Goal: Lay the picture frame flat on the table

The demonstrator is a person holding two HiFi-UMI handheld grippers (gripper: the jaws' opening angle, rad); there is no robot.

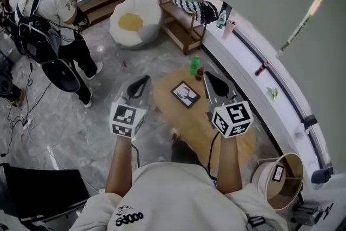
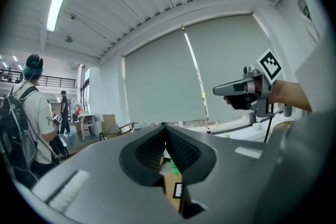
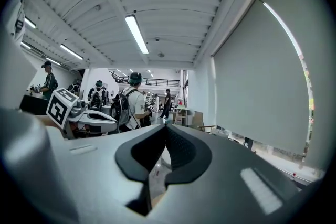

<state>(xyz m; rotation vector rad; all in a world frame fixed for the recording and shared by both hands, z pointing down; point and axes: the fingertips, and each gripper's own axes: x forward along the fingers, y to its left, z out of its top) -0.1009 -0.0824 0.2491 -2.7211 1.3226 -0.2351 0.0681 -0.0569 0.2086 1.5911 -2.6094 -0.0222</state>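
Observation:
The picture frame (image 1: 186,94), black-edged with a pale print, lies flat on the round wooden table (image 1: 227,143). A corner of the frame (image 2: 177,190) shows below the jaws in the left gripper view. Both grippers are held up high above the table and point level. My left gripper (image 1: 142,83) (image 2: 165,126) is left of the frame, its jaws together with nothing in them. My right gripper (image 1: 208,77) (image 3: 166,126) is just right of the frame, likewise shut and empty. Each gripper shows in the other's view: the right gripper (image 2: 218,91) and the left gripper (image 3: 113,120).
A green bottle (image 1: 194,64) and a small red-capped bottle (image 1: 200,73) stand at the table's far edge. An egg-shaped cushion (image 1: 135,21), a wooden bench (image 1: 184,27) and a person with a backpack (image 1: 48,19) are beyond. A round basket (image 1: 281,184) is at the right, a black chair (image 1: 38,192) at the left.

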